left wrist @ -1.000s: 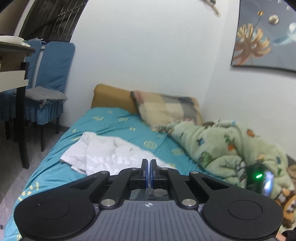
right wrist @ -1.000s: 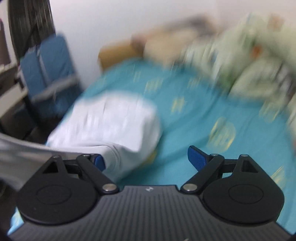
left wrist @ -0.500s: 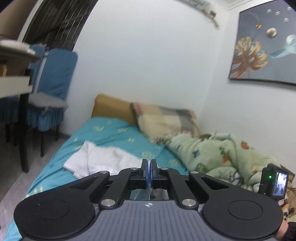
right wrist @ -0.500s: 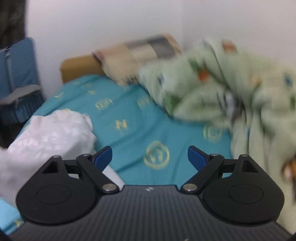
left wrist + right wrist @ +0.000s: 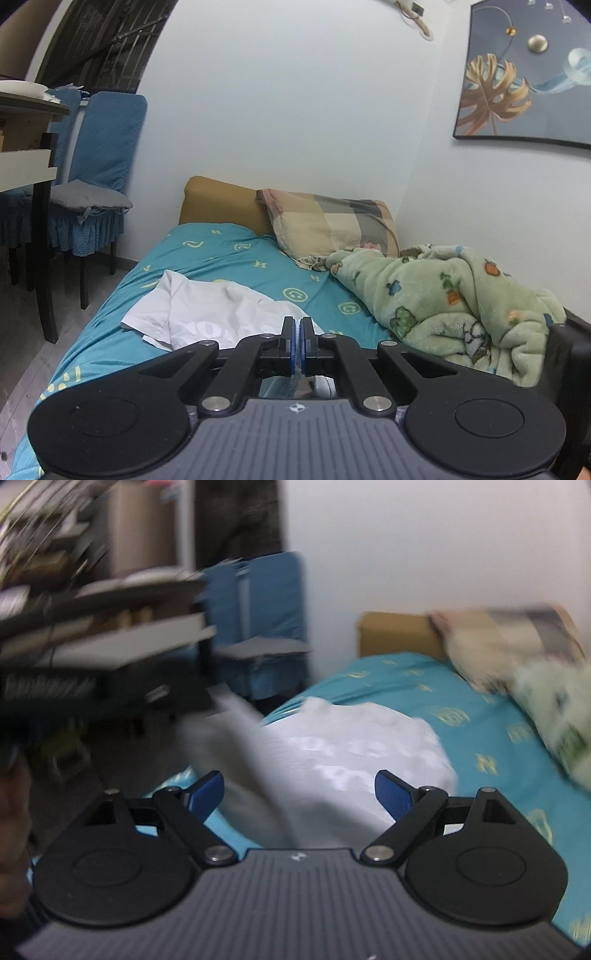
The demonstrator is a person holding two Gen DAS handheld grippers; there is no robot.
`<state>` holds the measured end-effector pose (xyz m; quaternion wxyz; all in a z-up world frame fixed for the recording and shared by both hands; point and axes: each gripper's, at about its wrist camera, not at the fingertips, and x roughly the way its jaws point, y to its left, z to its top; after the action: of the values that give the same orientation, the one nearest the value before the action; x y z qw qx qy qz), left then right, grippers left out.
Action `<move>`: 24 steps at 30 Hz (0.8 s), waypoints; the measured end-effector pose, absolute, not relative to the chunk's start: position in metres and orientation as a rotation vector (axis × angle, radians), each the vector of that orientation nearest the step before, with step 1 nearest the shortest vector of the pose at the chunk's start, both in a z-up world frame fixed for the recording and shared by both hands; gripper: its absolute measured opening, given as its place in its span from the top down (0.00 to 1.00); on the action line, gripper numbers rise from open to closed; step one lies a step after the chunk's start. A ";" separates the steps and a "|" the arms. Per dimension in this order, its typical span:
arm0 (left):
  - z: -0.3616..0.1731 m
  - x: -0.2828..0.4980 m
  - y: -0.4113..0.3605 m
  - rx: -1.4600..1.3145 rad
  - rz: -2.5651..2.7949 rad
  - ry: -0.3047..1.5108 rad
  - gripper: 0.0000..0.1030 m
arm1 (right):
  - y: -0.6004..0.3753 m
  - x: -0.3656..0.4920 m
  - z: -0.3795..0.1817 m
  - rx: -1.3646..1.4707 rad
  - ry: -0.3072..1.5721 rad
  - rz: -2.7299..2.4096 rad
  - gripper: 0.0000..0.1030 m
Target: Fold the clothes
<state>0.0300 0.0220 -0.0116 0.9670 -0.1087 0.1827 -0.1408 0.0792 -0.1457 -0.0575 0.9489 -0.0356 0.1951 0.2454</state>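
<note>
A white T-shirt (image 5: 207, 314) lies rumpled on the teal bed sheet (image 5: 229, 254), toward the bed's left side. My left gripper (image 5: 297, 345) is shut, its blue pads pressed together, held above the near end of the shirt; whether cloth is pinched between them is hidden. My right gripper (image 5: 299, 794) is open with nothing between its blue pads (image 5: 391, 795), hovering just above the white shirt (image 5: 354, 753); that view is motion-blurred.
A green fleece blanket (image 5: 454, 299) is heaped on the bed's right side, with a plaid pillow (image 5: 332, 225) and a mustard pillow (image 5: 218, 199) at the head. Blue-covered chairs (image 5: 103, 166) and a table (image 5: 26, 144) stand left of the bed.
The right gripper has swung from the blanket side back left over the white shirt, still open. The left gripper has stayed shut, and its view has shifted only a little.
</note>
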 end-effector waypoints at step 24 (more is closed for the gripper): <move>-0.021 0.035 0.023 -0.242 -0.274 0.446 0.98 | -0.249 0.120 -0.085 0.091 0.506 -0.190 0.13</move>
<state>0.0347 0.0232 -0.0206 0.9588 -0.1196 0.2197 -0.1349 0.1204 -0.2488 -0.0847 0.9627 0.0447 0.2499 -0.0940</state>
